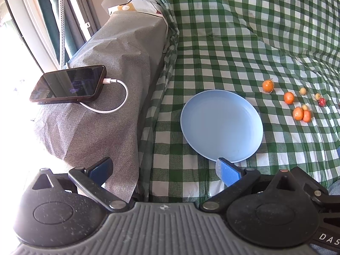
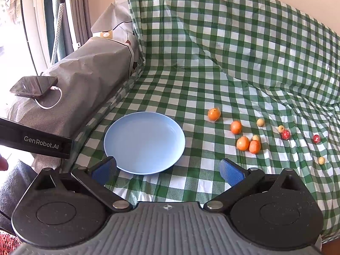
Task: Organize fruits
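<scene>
The fruits lie scattered on the green-checked cloth: four orange ones (image 2: 242, 143), several pale small ones (image 2: 260, 122) and two red ones (image 2: 285, 135), all ahead and to the right of the right gripper (image 2: 167, 170). The blue plate (image 2: 144, 142) sits just ahead of its fingers (image 2: 230, 173) and holds nothing. Judging by that, no sorting is done yet. Both the right and the left gripper (image 1: 163, 167) are spread wide, gripping nothing. A phone (image 1: 68, 85) charges off to the left.
</scene>
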The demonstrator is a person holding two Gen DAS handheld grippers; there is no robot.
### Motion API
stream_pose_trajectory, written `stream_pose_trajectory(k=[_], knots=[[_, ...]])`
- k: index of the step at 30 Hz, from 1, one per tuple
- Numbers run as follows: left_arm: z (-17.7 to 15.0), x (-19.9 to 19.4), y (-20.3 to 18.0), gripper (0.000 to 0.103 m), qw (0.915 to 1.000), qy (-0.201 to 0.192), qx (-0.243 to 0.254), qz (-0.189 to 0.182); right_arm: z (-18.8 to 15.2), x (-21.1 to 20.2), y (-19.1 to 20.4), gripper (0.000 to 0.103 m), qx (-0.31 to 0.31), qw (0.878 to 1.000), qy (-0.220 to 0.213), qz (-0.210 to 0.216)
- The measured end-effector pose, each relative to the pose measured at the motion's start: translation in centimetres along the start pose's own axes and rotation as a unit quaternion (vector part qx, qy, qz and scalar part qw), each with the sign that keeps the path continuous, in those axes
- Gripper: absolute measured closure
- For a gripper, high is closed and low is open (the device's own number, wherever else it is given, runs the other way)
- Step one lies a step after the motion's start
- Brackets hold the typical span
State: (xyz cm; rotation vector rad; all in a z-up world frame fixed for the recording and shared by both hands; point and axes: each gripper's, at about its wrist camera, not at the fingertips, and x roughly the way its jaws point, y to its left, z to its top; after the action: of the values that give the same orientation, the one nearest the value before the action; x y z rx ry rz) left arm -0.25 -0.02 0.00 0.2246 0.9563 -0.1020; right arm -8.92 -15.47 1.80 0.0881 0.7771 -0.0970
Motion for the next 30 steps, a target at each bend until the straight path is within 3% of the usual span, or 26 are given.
stream_pose_trajectory(k=[30], knots=[[-0.03,0.0,-0.28,0.0,1.0,0.005,0.005,-0.001,-0.16,0.04,-0.19,0.0,0.002,1.0,0.001,0.002]])
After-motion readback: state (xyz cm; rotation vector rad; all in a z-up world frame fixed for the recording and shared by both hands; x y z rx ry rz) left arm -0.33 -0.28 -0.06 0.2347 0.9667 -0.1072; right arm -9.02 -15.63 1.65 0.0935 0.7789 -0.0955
